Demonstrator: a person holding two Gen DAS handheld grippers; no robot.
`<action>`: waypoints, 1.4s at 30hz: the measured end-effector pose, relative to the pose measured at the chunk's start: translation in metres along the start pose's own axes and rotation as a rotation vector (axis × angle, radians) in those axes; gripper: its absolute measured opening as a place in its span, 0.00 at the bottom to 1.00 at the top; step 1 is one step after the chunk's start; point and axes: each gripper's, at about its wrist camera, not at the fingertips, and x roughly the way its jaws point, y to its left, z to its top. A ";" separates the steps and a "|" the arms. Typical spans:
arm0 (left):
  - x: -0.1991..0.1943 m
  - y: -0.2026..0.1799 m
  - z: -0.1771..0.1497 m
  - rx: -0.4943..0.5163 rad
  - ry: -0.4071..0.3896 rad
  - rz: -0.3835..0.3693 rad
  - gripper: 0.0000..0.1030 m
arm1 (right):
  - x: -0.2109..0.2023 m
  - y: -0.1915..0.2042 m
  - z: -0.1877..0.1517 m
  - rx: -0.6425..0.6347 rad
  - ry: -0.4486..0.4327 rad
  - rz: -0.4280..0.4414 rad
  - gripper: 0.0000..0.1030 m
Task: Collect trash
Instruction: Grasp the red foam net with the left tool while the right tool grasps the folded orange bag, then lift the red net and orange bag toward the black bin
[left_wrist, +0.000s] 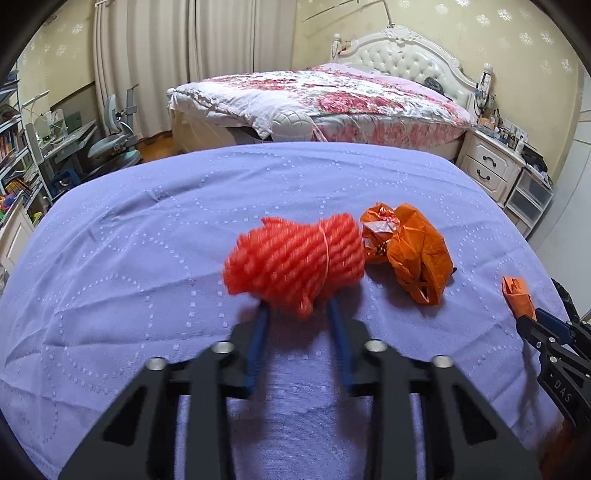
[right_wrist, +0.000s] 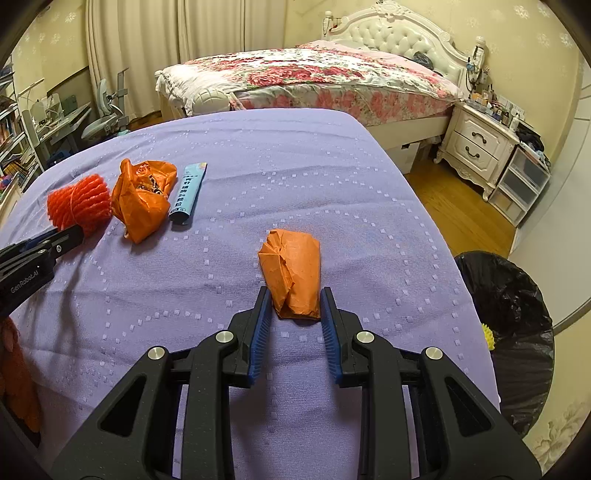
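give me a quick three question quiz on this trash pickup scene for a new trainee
1. What sits between the fingers of the right gripper?
A. a tin can
B. a folded orange packet
C. a sock
2. True or false: the blue tube lies right beside the crumpled orange bag.
3. Fill in: in the right wrist view, the bin lined with a black bag stands off the ____ edge of the purple-covered table.

Key: 1 B; 2 true; 3 right.
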 end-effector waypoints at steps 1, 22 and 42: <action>0.001 0.001 -0.001 -0.004 0.006 -0.006 0.16 | 0.000 0.000 0.000 0.000 0.000 0.000 0.26; -0.034 0.005 -0.016 -0.033 -0.046 -0.034 0.08 | -0.002 0.001 0.000 0.004 -0.006 0.006 0.25; -0.052 -0.073 -0.011 0.079 -0.097 -0.158 0.08 | -0.037 -0.051 -0.007 0.103 -0.071 -0.070 0.25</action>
